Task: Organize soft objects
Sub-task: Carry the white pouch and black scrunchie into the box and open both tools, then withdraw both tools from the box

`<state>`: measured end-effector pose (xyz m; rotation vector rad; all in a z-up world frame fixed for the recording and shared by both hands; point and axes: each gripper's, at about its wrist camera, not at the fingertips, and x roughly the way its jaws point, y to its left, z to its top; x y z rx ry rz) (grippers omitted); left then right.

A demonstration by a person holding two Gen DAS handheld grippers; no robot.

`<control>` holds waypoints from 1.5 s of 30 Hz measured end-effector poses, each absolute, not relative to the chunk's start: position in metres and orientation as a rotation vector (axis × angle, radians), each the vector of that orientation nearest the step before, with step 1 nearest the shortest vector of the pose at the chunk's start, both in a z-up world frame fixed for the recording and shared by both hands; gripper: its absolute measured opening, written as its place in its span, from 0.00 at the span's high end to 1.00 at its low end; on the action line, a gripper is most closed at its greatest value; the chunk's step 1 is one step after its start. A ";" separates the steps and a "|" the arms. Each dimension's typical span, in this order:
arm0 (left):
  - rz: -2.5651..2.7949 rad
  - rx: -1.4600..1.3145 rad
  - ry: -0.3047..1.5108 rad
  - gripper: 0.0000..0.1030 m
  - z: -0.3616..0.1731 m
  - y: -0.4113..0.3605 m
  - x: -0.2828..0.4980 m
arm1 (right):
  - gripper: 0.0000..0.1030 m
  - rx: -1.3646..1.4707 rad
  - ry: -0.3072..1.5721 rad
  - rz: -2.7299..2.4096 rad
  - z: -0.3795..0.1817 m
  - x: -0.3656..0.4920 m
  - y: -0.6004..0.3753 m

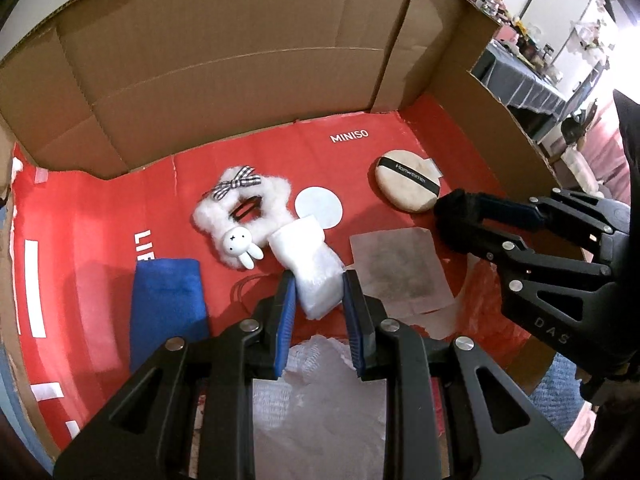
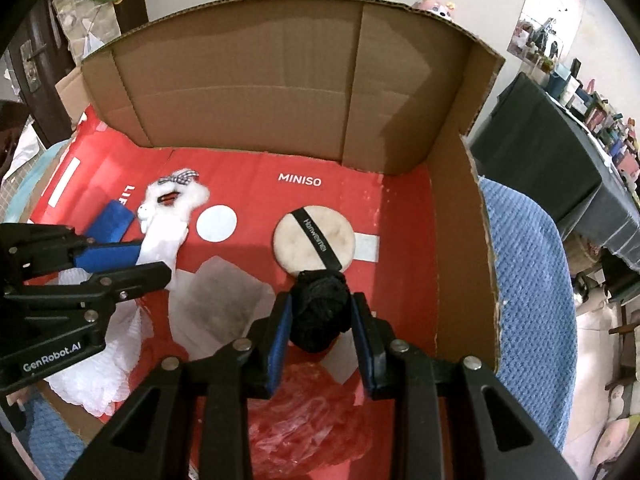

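Cardboard box [image 1: 224, 64]: open, brown walls, red floor printed MINISO; it carries everything.
Left gripper [image 1: 319, 280]: clenched on a white folded cloth [image 1: 308, 268] near the floor's middle.
Right gripper [image 2: 320, 312]: grasping a black fabric ball [image 2: 318, 312] toward the right wall, touching the puff's near edge.
Blue cloth [image 1: 170, 300]: by the left edge of the floor.
White fluffy bunny piece [image 1: 240, 216]: with checked bow, touching the white cloth's far end.
Powder puff [image 2: 314, 238]: round, beige, black strap, right of the white printed circle [image 2: 216, 223].
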<state>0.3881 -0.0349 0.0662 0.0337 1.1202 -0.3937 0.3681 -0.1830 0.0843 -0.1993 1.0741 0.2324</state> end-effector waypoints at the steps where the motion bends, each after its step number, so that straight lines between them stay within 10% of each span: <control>1: -0.397 0.035 1.120 0.79 0.067 -0.036 0.388 | 0.69 -0.204 1.074 0.232 0.084 0.368 -0.182; 36: -0.402 0.016 1.098 0.74 0.086 -0.037 0.378 | 0.47 -0.186 1.040 0.238 0.101 0.361 -0.185; 39: -0.391 0.019 1.100 0.64 0.086 -0.037 0.378 | 0.47 -0.180 1.036 0.239 0.104 0.360 -0.187; 41: -0.376 0.019 1.081 0.34 0.087 -0.037 0.378 | 0.47 -0.176 1.035 0.241 0.104 0.359 -0.188; 45: -0.384 0.007 1.050 0.34 0.095 -0.035 0.376 | 0.47 -0.171 1.034 0.244 0.103 0.359 -0.191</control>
